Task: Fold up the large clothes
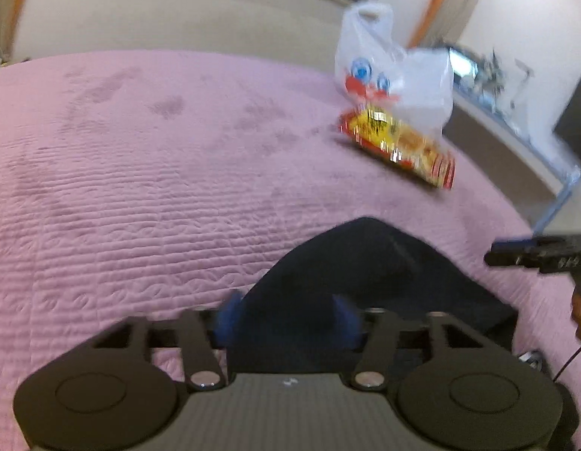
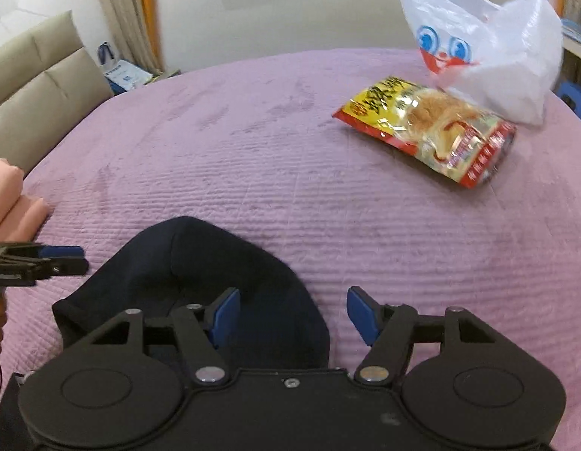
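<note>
With both the left gripper point(image 1: 288, 317) and right gripper point(image 2: 292, 314) jaws released over the dark navy folded garment point(image 2: 200, 278) near the pink quilted bed's point(image 2: 252, 150) near edge, each should seize a separate corner squarely before folding.

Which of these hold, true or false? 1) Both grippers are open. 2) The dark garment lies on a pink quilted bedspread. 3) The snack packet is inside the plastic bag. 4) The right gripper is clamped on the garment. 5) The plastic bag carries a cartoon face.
1) True: the left gripper and right gripper both show spread jaws.
2) True: the dark garment lies on the pink bedspread.
3) False: the snack packet lies on the bedspread in front of the plastic bag.
4) False: its pads press nothing.
5) True: blue eyes, red mouth.
</note>
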Demonstrator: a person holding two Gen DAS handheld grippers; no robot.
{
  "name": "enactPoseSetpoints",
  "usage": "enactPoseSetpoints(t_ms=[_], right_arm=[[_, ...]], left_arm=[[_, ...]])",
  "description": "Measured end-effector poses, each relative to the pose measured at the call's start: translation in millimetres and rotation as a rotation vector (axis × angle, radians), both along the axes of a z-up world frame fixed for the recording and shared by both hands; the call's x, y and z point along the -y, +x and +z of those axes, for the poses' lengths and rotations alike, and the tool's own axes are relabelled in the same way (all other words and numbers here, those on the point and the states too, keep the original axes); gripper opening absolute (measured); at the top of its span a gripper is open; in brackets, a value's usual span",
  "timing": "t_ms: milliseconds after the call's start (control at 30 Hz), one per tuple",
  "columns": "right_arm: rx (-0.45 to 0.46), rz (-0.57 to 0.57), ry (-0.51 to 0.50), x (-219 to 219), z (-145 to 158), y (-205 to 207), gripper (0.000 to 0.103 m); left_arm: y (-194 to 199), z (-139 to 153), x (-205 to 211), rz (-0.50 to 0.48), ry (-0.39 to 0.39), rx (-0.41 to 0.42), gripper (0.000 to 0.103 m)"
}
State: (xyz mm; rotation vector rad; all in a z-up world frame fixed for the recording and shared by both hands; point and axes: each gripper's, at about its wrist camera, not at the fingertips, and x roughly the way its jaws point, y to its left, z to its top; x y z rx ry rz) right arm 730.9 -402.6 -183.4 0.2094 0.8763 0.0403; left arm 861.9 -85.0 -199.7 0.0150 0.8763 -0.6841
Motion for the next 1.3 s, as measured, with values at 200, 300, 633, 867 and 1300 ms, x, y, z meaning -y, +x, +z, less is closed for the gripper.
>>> enactPoseSetpoints(t_ms=[200, 300, 633, 867, 1300], right_arm=[[-0.126, 0.040, 0.104, 9, -38, 39, 0.076], [-0.148, 0.043, 0.074, 6, -53, 49, 0.076], [-0.036, 0.232, -0.068, -33, -28, 14, 0.013], [0.220, 0.298, -0.123, -50, 61, -88, 0.011], [0.334, 0.444, -0.385, -135, 115, -285, 0.009]], left_arm=[[34, -25, 22, -0.052, 0.000, -0.085, 0.076], [49, -42, 34, -0.071, 0.021, -0.144, 0.073], [0, -14, 40, -0.181, 0.037, 0.038, 0.008], [-106, 71, -14, -0.164, -0.053, 0.214, 0.008], [-333, 116, -63, -0.245, 0.044, 0.280, 0.007]])
